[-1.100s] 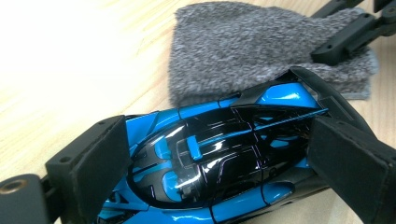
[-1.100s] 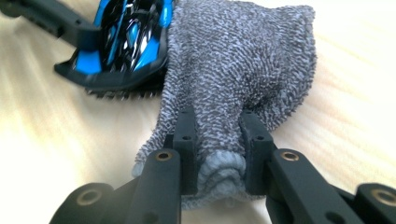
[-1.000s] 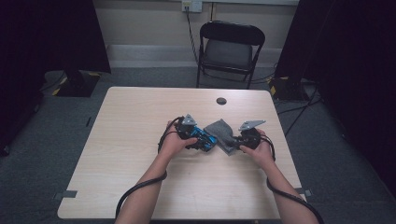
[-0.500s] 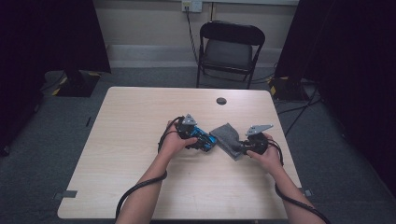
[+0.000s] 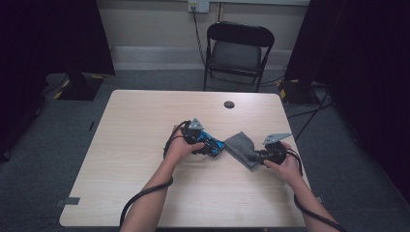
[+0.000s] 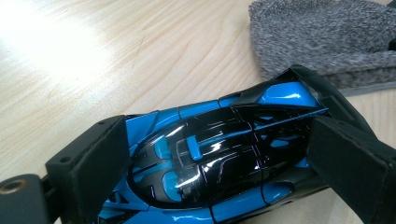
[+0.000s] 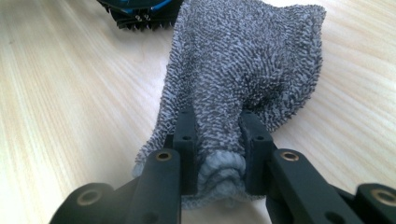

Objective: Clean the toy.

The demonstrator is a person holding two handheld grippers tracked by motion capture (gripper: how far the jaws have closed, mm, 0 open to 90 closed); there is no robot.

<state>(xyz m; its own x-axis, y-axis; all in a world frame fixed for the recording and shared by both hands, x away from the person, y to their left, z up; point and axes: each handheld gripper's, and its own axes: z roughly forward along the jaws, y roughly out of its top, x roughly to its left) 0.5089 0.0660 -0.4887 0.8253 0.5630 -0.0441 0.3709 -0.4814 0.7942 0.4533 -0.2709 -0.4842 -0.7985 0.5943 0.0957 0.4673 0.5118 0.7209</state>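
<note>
A blue and black toy car (image 6: 219, 154) lies on the table between the jaws of my left gripper (image 6: 224, 158), which is shut on its two sides. The same toy car (image 5: 210, 143) shows in the high view beside my left gripper (image 5: 203, 142). A grey fuzzy cloth (image 7: 243, 70) lies just right of the car, bunched between the jaws of my right gripper (image 7: 217, 140), which is shut on its near edge. From above, the grey cloth (image 5: 240, 145) stretches from the car toward my right gripper (image 5: 258, 157).
The light wooden table (image 5: 145, 125) carries a small dark round object (image 5: 229, 104) near its far edge. A black folding chair (image 5: 237, 48) stands behind the table. Dark curtains hang on both sides.
My right gripper has dragged the cloth to the right and nearer the front edge, away from the car. The left gripper and the car have stayed put.
</note>
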